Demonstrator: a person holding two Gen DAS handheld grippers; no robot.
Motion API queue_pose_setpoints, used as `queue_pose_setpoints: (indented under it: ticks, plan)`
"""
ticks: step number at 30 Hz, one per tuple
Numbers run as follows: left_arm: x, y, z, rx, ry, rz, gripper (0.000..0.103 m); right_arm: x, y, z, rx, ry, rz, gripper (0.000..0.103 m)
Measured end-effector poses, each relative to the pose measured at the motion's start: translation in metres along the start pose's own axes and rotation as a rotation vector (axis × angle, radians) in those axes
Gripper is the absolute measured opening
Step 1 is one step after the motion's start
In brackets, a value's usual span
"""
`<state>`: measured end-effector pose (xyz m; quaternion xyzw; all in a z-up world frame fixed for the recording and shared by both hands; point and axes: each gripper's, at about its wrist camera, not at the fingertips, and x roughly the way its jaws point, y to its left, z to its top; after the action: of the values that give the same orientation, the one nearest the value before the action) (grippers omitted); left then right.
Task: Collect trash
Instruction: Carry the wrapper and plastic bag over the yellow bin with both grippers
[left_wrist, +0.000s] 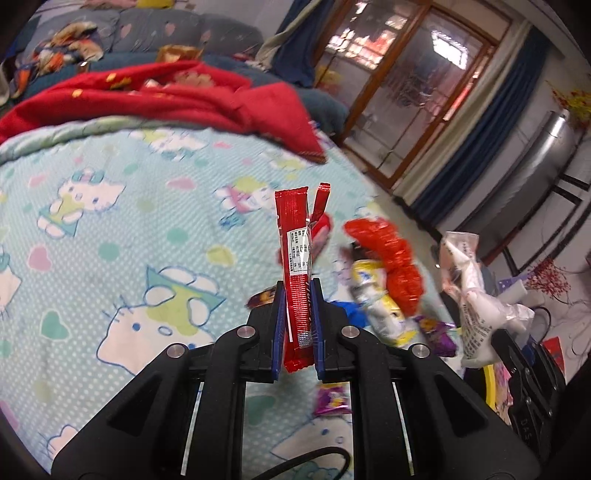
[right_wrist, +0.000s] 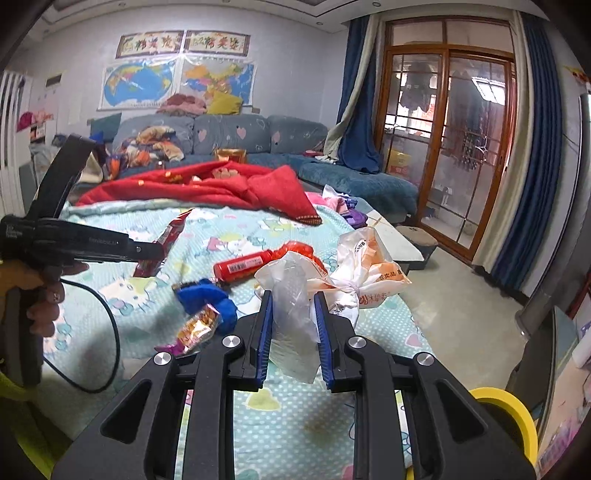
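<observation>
In the left wrist view my left gripper (left_wrist: 298, 291) is shut on a long red snack wrapper (left_wrist: 293, 236) that stands upright between its blue pads, lifted off the cartoon-print bedspread (left_wrist: 110, 221). My right gripper (right_wrist: 293, 299) is shut on a crumpled white plastic bag (right_wrist: 295, 295) with orange print, raised above the bed. The same bag (left_wrist: 476, 295) hangs at the right of the left wrist view. In the right wrist view the left gripper (right_wrist: 147, 253) is at the left, a hand on its handle, holding the red wrapper (right_wrist: 168, 236).
Loose on the bed lie a red bottle (right_wrist: 243, 267), a blue object (right_wrist: 207, 295), an orange snack packet (right_wrist: 195, 328), a yellow-white packet (left_wrist: 376, 306) and purple wrappers (left_wrist: 332, 400). A red blanket (right_wrist: 221, 184) lies behind. A yellow rim (right_wrist: 513, 417) shows low right.
</observation>
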<state>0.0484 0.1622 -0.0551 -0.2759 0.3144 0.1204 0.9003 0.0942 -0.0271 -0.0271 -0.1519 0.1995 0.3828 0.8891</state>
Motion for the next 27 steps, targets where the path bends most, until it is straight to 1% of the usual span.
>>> queue_pose_setpoints:
  ticks: [3, 7, 10, 18, 22, 27]
  plan:
    - [-0.009, -0.013, 0.002, 0.033, -0.019, -0.032, 0.008, -0.008, -0.002, 0.005, -0.001, -0.001, -0.021, 0.021]
    - [-0.022, -0.032, 0.003, 0.079, -0.038, -0.089, 0.008, -0.015, -0.013, 0.008, 0.051, -0.008, -0.013, 0.021]
    - [-0.032, -0.046, 0.000, 0.117, -0.059, -0.118, 0.008, -0.023, -0.021, 0.010, 0.076, -0.019, -0.019, 0.021]
    - [-0.048, -0.072, -0.003, 0.185, -0.086, -0.180, 0.007, -0.044, -0.034, 0.013, 0.124, -0.042, -0.044, 0.021]
    - [-0.052, -0.080, -0.006, 0.211, -0.088, -0.202, 0.007, -0.056, -0.040, 0.013, 0.137, -0.053, -0.063, 0.021]
    - [-0.054, -0.087, -0.008, 0.234, -0.086, -0.217, 0.007, -0.064, -0.050, 0.010, 0.174, -0.046, -0.078, 0.021]
